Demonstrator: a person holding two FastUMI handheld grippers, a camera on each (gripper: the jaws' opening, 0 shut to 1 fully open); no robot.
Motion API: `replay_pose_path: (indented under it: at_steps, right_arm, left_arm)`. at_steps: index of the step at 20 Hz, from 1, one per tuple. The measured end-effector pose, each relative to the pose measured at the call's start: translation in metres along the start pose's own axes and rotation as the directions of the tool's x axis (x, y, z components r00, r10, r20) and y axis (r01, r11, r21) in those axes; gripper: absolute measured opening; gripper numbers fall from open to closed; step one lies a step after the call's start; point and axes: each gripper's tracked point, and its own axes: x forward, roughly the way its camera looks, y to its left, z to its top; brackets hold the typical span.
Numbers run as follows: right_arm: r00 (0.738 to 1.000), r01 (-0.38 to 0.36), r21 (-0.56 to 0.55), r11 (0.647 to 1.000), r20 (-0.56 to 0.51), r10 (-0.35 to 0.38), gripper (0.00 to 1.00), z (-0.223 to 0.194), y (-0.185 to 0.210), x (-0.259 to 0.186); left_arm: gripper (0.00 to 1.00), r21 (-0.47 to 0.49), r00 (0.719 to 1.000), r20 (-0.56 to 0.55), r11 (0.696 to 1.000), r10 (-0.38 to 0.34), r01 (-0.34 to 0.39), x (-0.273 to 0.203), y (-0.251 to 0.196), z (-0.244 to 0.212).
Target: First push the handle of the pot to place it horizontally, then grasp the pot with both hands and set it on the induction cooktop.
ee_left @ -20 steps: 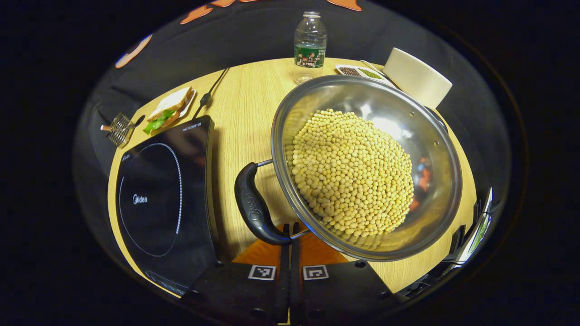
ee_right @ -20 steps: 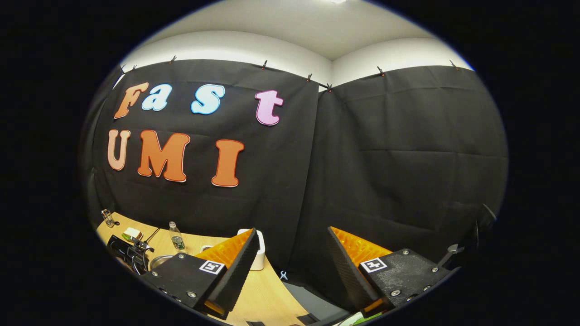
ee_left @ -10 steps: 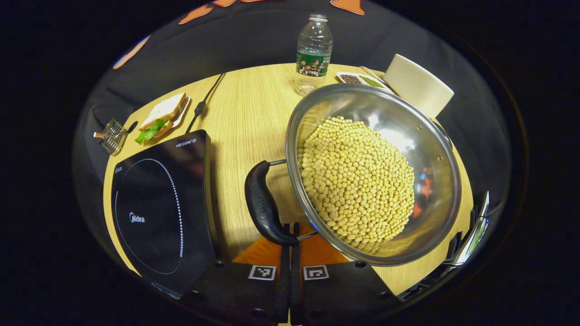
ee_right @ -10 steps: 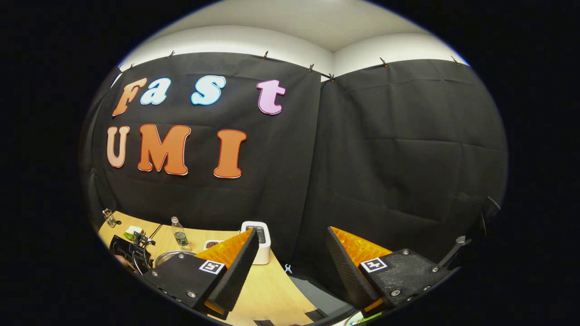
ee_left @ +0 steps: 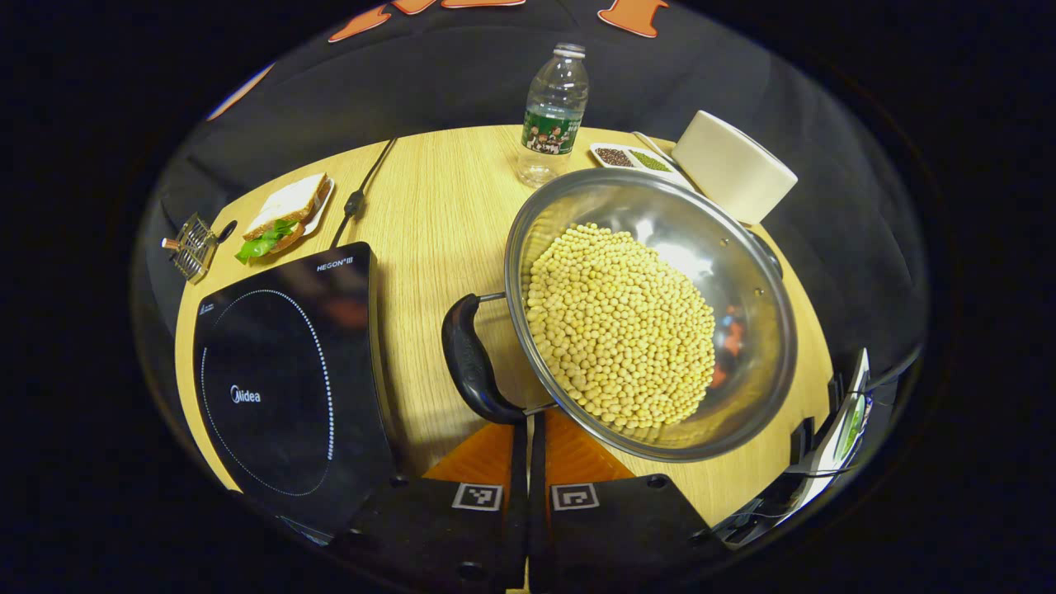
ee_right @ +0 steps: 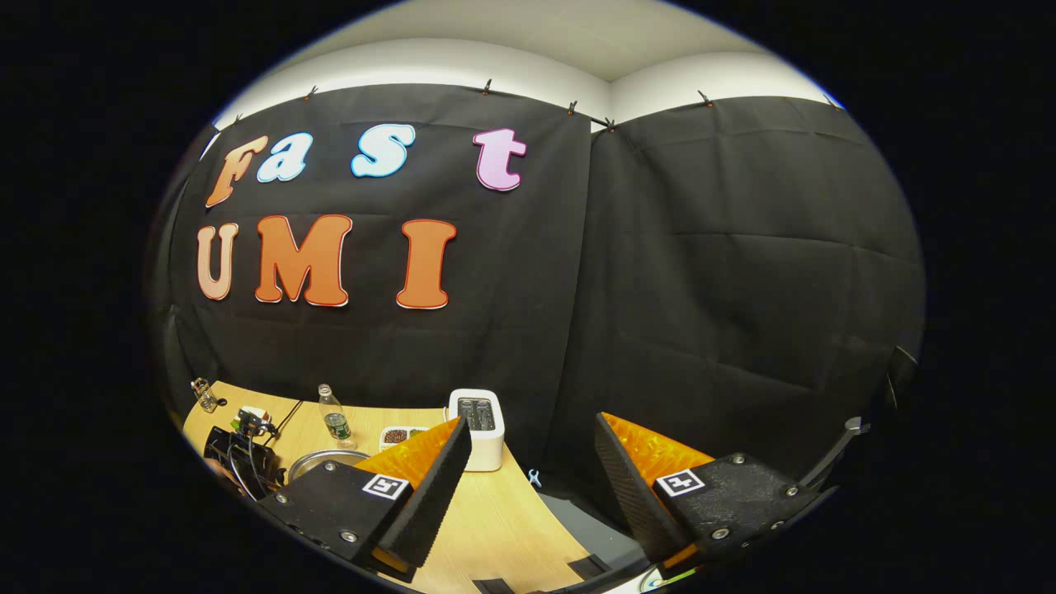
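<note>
A steel pot (ee_left: 730, 247) heaped with yellow soybeans stands on the wooden table, right of centre in the left gripper view. Its black handle (ee_left: 466, 363) juts from the near-left rim and curves toward me. My left gripper (ee_left: 528, 422) is shut, fingers pressed together, with the tips against the near end of that handle. The black induction cooktop (ee_left: 280, 388) lies flat to the left of the pot. My right gripper (ee_right: 528, 478) hangs open with nothing between its fingers, above the table's right side and facing the wall. The pot (ee_right: 318, 459) shows small at the lower left of the right gripper view.
Behind the pot stand a water bottle (ee_left: 551, 115), a small dish of seeds (ee_left: 631, 157) and a white toaster (ee_left: 733, 165). A sandwich (ee_left: 285, 214) and a wire rack (ee_left: 191, 247) sit at the far left, beside a cable (ee_left: 355, 198). Bare wood separates cooktop and pot.
In the left gripper view the pot and its handle have shifted slightly up and left, tips staying at the handle's end. The right gripper view has tipped downward, showing more table and the toaster.
</note>
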Motion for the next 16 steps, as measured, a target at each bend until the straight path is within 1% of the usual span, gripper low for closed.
replay_pose_path:
  at_steps: [3, 6, 8, 9, 10, 11, 12, 13, 14, 15, 16]
  right_arm:
    - [1.000, -0.006, 0.010, 1.000, -0.025, 0.007, 0.94, -0.010, 0.003, 0.005]
    - [0.998, -0.021, 0.025, 0.999, -0.060, 0.022, 0.94, -0.024, 0.012, 0.013]
    - [0.996, -0.027, 0.026, 0.999, -0.085, 0.029, 0.94, -0.032, 0.017, 0.018]
    - [0.995, -0.029, 0.025, 0.999, -0.095, 0.031, 0.94, -0.035, 0.020, 0.019]
    - [0.994, -0.031, 0.027, 0.999, -0.104, 0.033, 0.94, -0.037, 0.023, 0.021]
    - [0.993, -0.034, 0.031, 0.999, -0.108, 0.037, 0.94, -0.038, 0.025, 0.021]
    - [0.993, -0.034, 0.036, 0.999, -0.113, 0.038, 0.94, -0.038, 0.027, 0.021]
    - [0.993, -0.033, 0.040, 0.999, -0.116, 0.037, 0.94, -0.039, 0.028, 0.020]
    - [0.992, -0.028, 0.041, 0.999, -0.120, 0.033, 0.94, -0.039, 0.029, 0.019]
    - [0.992, -0.023, 0.041, 0.999, -0.126, 0.028, 0.94, -0.042, 0.028, 0.018]
    - [0.991, -0.018, 0.040, 0.999, -0.132, 0.023, 0.94, -0.044, 0.028, 0.018]
  left_arm:
    - [0.08, -0.022, 0.999, 0.004, 0.999, -0.047, 0.047, -0.016, -0.002, 0.001]
    - [0.08, 0.006, 0.996, 0.072, 0.999, -0.045, 0.044, -0.034, 0.006, 0.022]
    - [0.09, 0.015, 0.993, 0.096, 0.998, -0.068, 0.067, -0.043, 0.002, 0.034]
    - [0.13, 0.010, 0.990, 0.100, 0.995, -0.096, 0.096, -0.044, -0.003, 0.038]
    - [0.27, 0.001, 0.988, 0.099, 0.993, -0.116, 0.117, -0.045, -0.007, 0.042]
    - [0.33, -0.005, 0.987, 0.104, 0.992, -0.122, 0.123, -0.046, -0.008, 0.044]
    - [0.55, -0.004, 0.985, 0.113, 0.992, -0.127, 0.128, -0.047, -0.007, 0.049]
    - [0.53, -0.004, 0.984, 0.120, 0.992, -0.128, 0.130, -0.047, -0.008, 0.053]
    - [0.70, -0.003, 0.983, 0.120, 0.990, -0.137, 0.138, -0.047, -0.010, 0.056]
    - [0.76, -0.004, 0.983, 0.120, 0.990, -0.138, 0.140, -0.048, -0.011, 0.058]
    - [0.88, -0.005, 0.984, 0.120, 0.991, -0.131, 0.133, -0.045, -0.010, 0.061]
